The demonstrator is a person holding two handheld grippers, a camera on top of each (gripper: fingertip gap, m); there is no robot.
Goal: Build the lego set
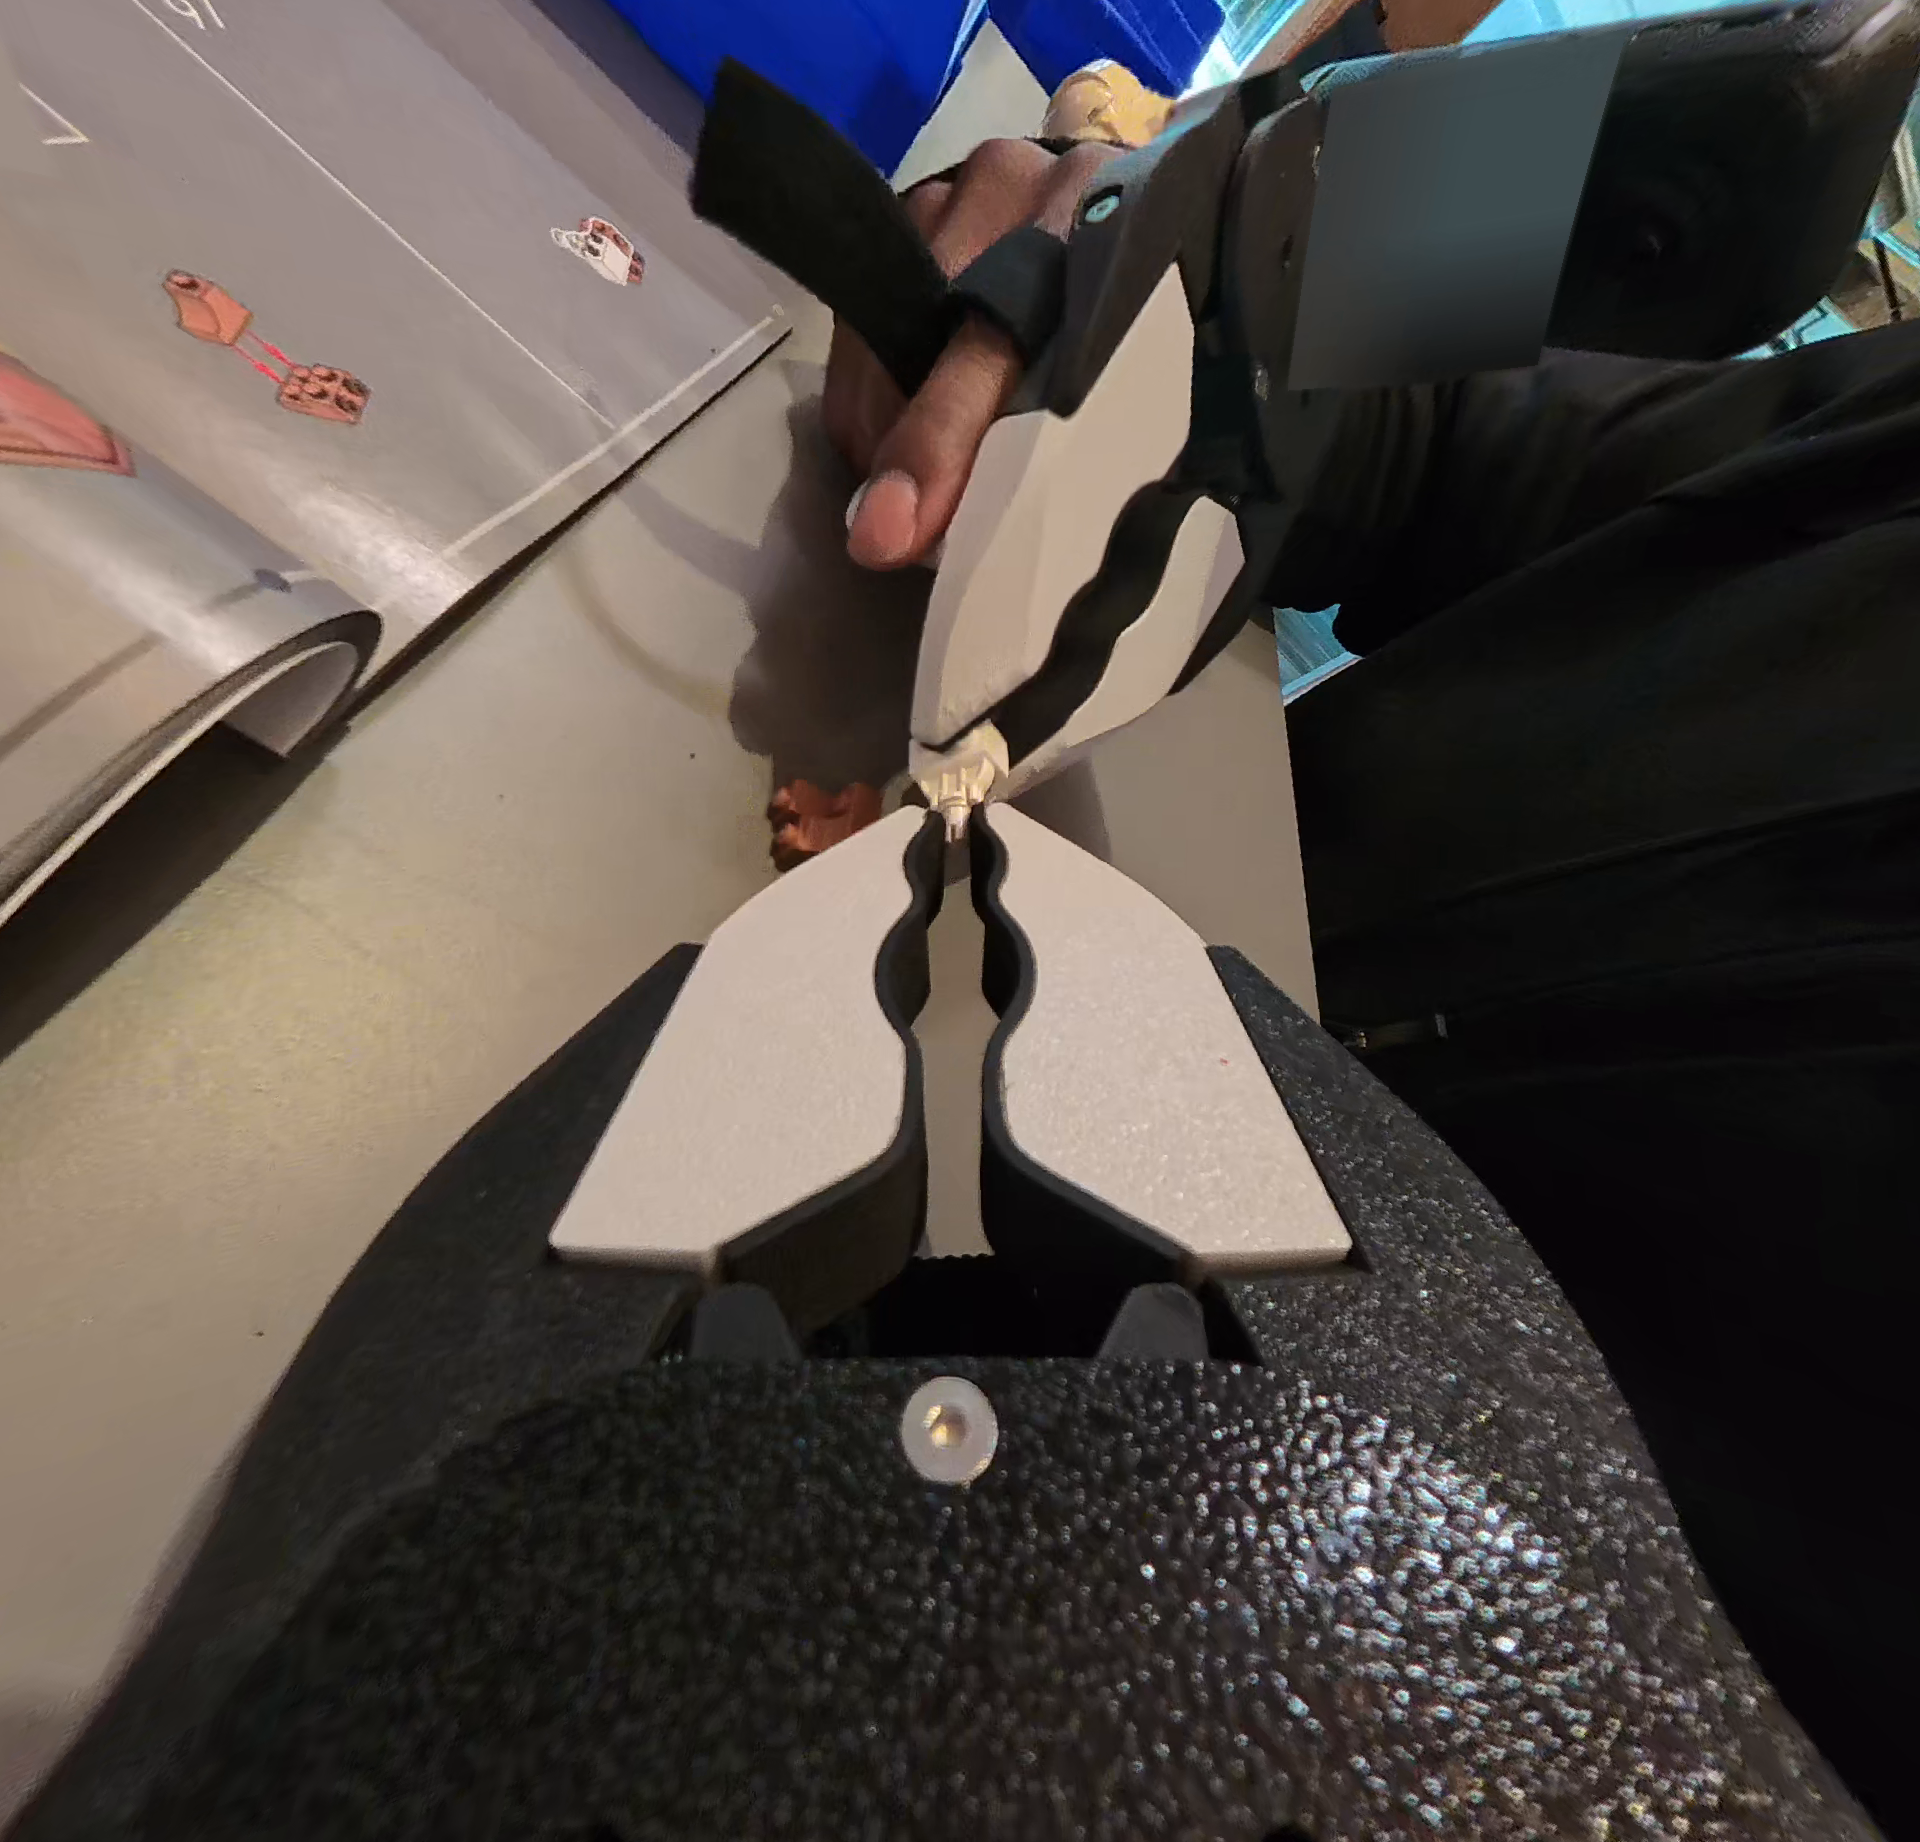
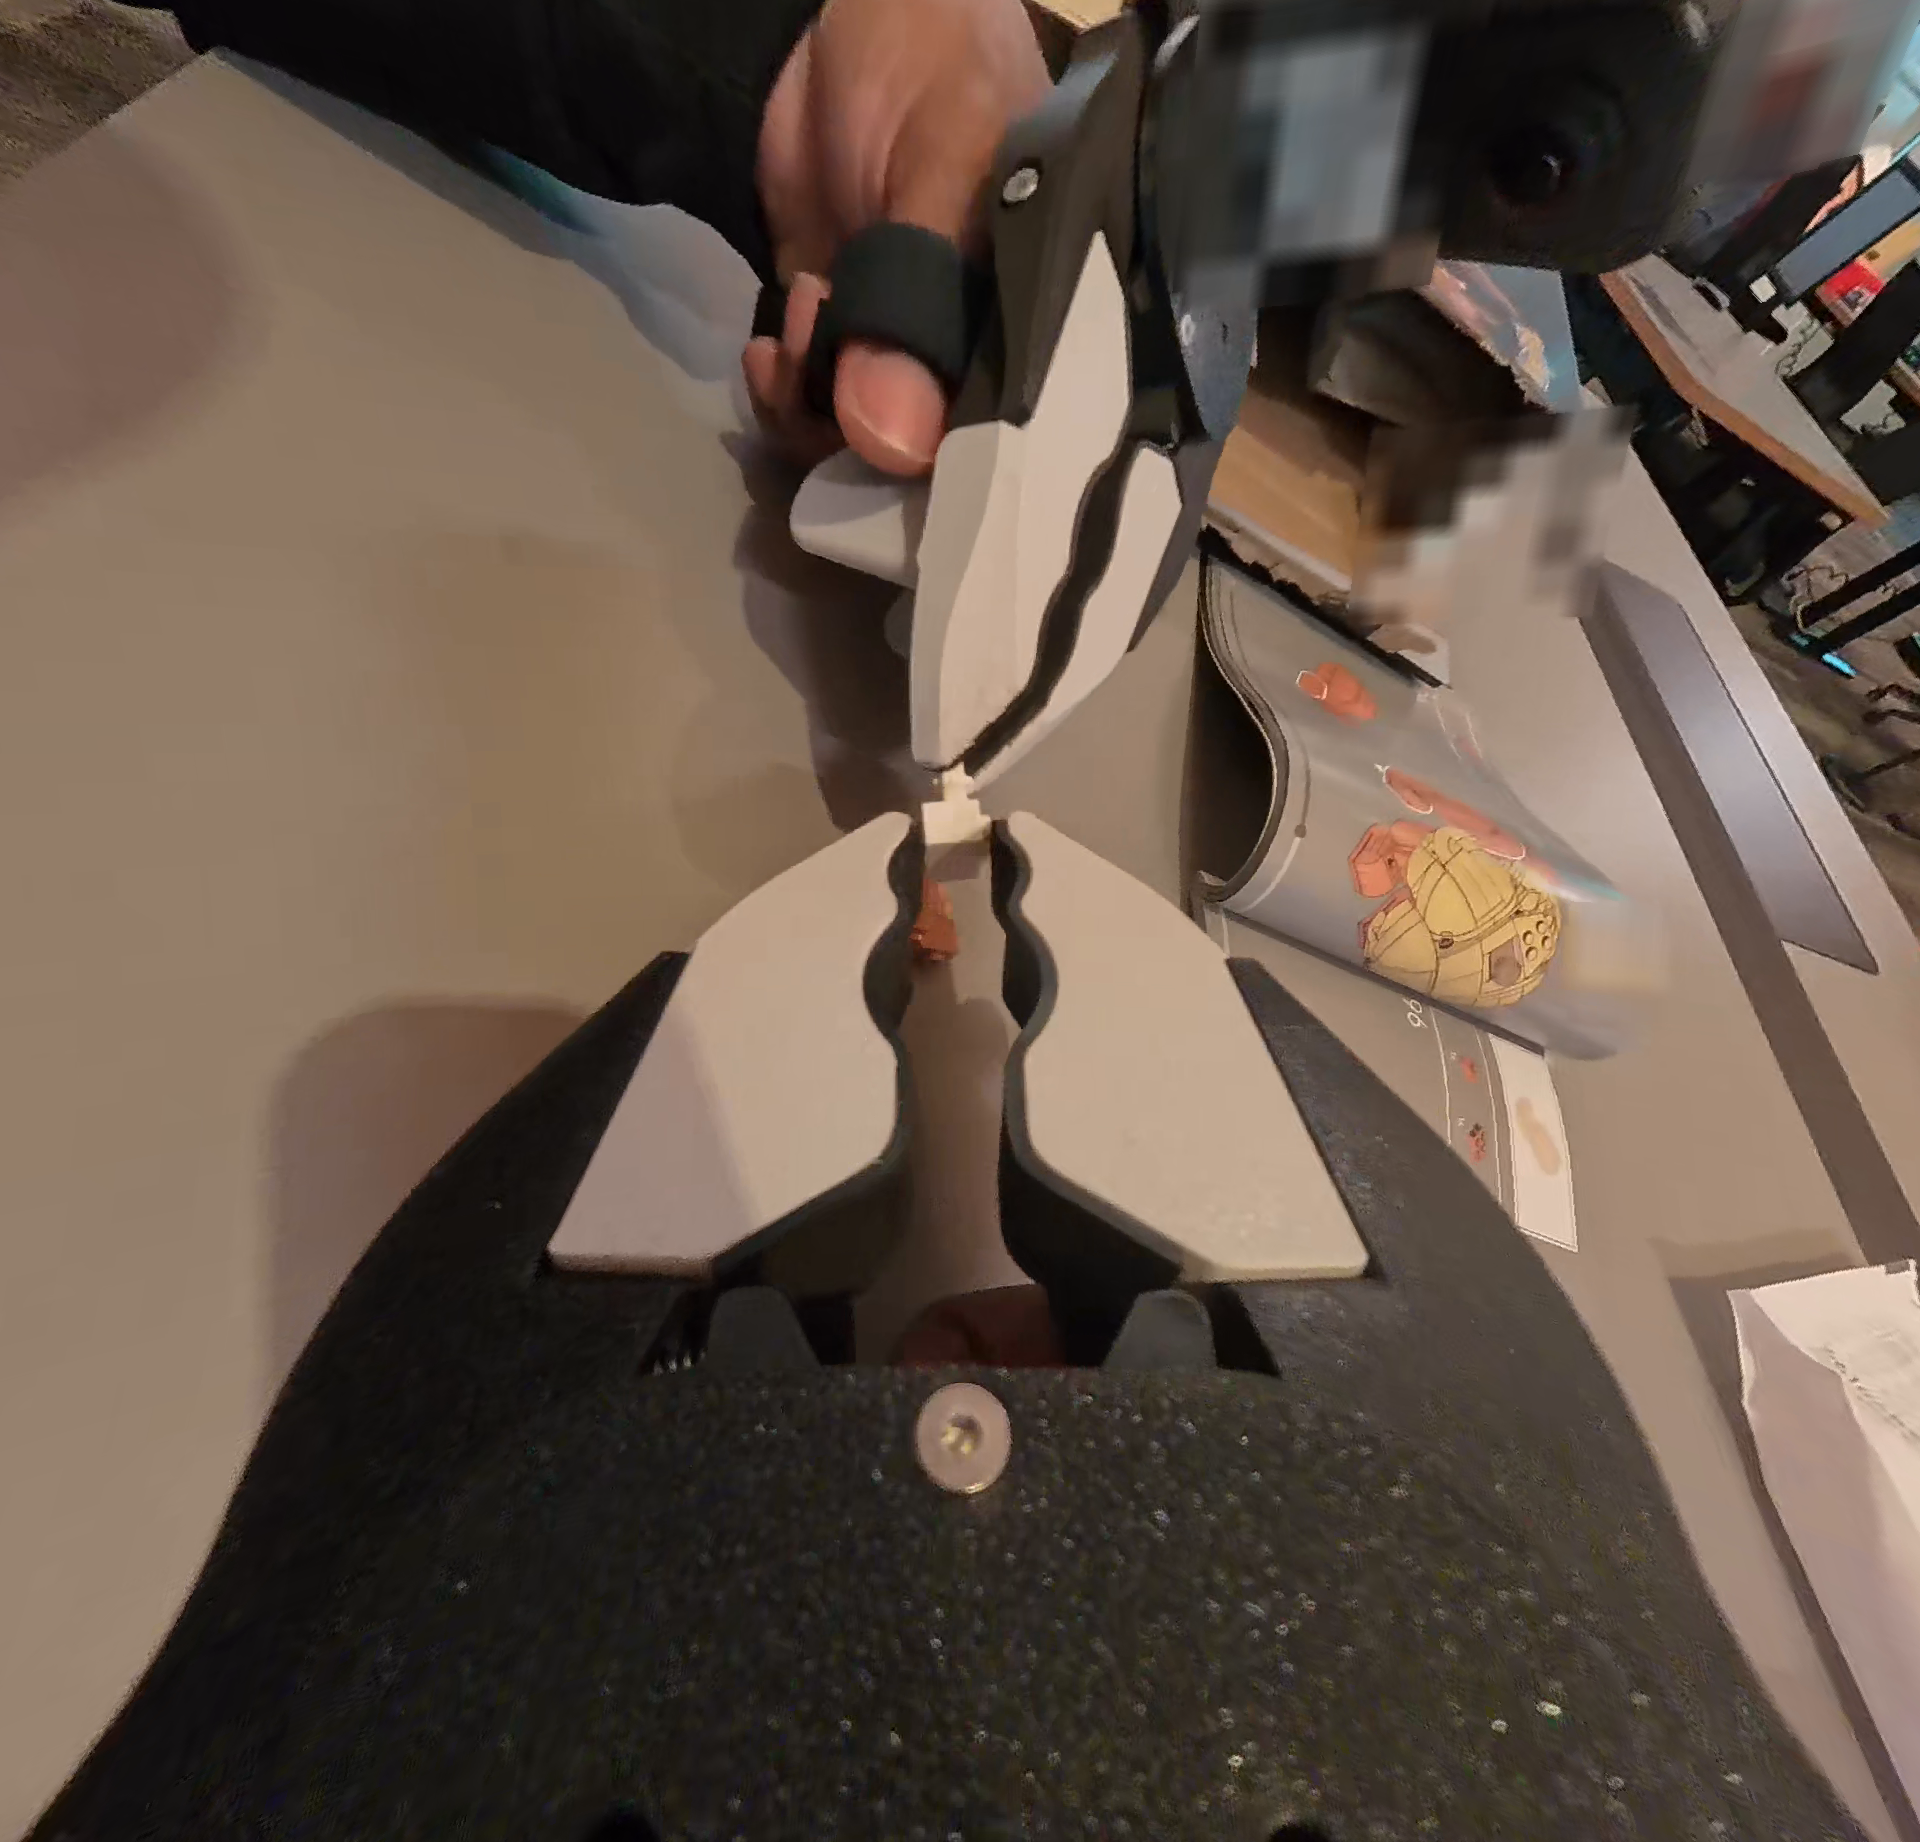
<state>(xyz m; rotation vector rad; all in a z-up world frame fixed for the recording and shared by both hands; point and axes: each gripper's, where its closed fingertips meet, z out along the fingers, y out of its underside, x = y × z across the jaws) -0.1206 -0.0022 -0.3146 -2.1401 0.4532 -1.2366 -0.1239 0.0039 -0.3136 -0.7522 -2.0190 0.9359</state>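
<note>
My two grippers meet tip to tip above the grey table (image 1: 312,961). My left gripper (image 1: 954,828) is shut on the thin end of a small white brick piece (image 1: 956,779). My right gripper (image 2: 956,831) is shut on the wider end of the same white piece (image 2: 954,816). The right gripper also shows in the left wrist view (image 1: 961,743), coming down from above. The left gripper shows in the right wrist view (image 2: 951,762). A small brown brick piece (image 1: 821,821) lies on the table just below the tips; it also shows in the right wrist view (image 2: 933,930).
An open instruction booklet (image 1: 312,286) lies to the left, its pages curling up (image 2: 1455,857). Blue bins (image 1: 831,5) stand at the back. A white paper (image 2: 1839,1397) lies at the right. A person's hands (image 1: 914,421) (image 2: 883,130) hold the grippers. My left and right fingertips are right by each other.
</note>
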